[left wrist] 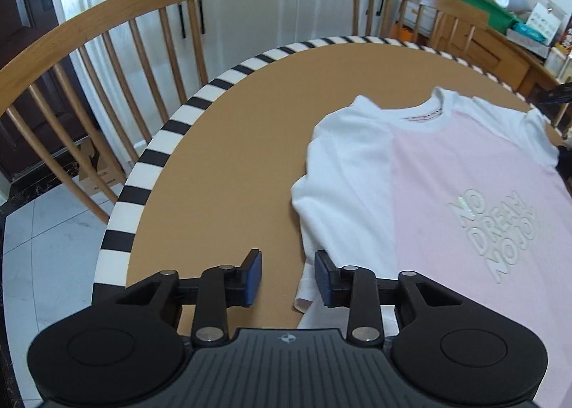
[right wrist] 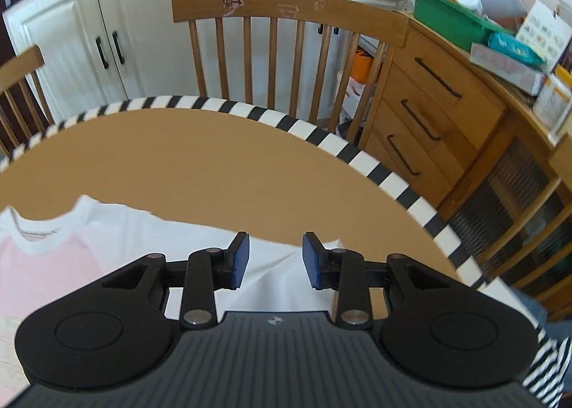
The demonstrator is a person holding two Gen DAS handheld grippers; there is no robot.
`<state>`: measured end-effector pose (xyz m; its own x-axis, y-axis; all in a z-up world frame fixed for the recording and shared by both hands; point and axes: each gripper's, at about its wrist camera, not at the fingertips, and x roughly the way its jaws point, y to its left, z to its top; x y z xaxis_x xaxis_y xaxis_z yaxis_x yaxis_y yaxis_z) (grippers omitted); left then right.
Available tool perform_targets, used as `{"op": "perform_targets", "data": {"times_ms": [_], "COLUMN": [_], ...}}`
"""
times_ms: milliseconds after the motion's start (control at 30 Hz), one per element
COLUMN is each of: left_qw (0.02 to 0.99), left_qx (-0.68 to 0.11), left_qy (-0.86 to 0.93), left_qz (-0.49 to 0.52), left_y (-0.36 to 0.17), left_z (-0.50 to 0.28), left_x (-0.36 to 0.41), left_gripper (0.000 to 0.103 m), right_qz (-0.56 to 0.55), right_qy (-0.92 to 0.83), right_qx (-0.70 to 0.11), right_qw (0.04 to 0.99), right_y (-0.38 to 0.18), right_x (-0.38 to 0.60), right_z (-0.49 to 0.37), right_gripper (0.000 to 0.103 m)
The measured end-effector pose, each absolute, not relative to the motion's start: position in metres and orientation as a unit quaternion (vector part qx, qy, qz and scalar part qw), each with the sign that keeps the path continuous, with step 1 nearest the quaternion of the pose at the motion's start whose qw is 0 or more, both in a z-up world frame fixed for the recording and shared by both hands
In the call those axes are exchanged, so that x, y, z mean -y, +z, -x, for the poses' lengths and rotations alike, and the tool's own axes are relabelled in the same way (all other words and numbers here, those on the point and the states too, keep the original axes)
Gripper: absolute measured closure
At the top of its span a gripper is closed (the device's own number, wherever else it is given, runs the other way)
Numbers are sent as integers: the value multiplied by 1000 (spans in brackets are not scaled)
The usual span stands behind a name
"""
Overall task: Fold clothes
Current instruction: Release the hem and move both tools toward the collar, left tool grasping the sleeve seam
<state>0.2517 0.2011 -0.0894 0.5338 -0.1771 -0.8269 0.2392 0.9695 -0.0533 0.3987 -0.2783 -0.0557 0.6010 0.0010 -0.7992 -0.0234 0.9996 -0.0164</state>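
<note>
Shirt (left wrist: 447,200) is lying face-up and spread out on the bench (left wrist: 221,165), collar (left wrist: 427,118) pointing toward the far chairs, pink front panel with raised lettering showing, white sleeves out to both sides. Left sleeve (left wrist: 343,172) is sitting slightly bunched rather than flat; no crease or fold-over is showing anywhere, so I'm reading this as fold not yet started, only the laying-out done. Left gripper (left wrist: 287,277) is hanging over the shirt's near left edge, fingers apart and holding nothing; a small bit of white hem is lying below the gap but the pads aren't pressing on it. Right gripper (right wrist: 275,259) is hovering over the right sleeve (right wrist: 286,265), near the striped edge of the bench, fingers likewise apart and empty, white fabric showing below them; can't tell whether the tips are touching cloth. Both grippers are pointing steeply down at the two sides of the shirt, so it's looking like a two-handed pinch is being set up. Still to do, as I'm judging it: grab both sides, bring the sleeves in over the pink panel, then fold it lengthwise and flatten. Risk I'm seeing: that bunched left sleeve could carry a wrinkle into the first fold, and the right sleeve is lying close to the bench edge. Chairs (right wrist: 286,14) and cabinets behind aren't in the way.
</note>
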Motion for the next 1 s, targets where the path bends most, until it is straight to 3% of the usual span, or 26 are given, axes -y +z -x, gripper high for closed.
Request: {"op": "perform_targets", "data": {"times_ms": [233,333,367,400,567,633,700,800,900,1000], "left_qw": [868,864,865,867,878,878,877,874,873,873], "left_qx": [-481,-489,-487,-485,-474,-478,-479,-479,-479,-480], "left_qy": [-122,-116,-117,-116,-30,8,38,72,85,82], "left_qz": [-23,-29,-22,-21,-60,-32,-24,-28,-27,-26], "left_y": [-95,-106,-106,-106,-103,-103,-103,-105,-105,-103], "left_z": [-258,-261,-260,-259,-258,-261,-263,-268,-272,-274], "left_x": [-197,-190,-188,-185,-191,-213,-227,-239,-248,-250], "left_gripper": [62,72,90,98,99,99,99,100,99,99], "right_qz": [-9,-5,-8,-10,-33,-48,-54,-111,-158,-141], "right_qy": [-3,-6,-8,-11,-49,-59,-66,-73,-36,-27], "right_qx": [-456,-457,-456,-455,-445,-449,-472,-523,-522,-513], "right_qw": [890,890,890,891,894,890,878,842,837,846], "right_y": [-69,-75,-76,-77,-75,-78,-89,-111,-112,-102], "right_x": [290,288,290,291,312,322,328,335,327,313], "right_z": [-410,-410,-411,-411,-419,-424,-432,-441,-439,-434], "right_gripper": [67,67,66,64,61,49,49,64,98,98]}}
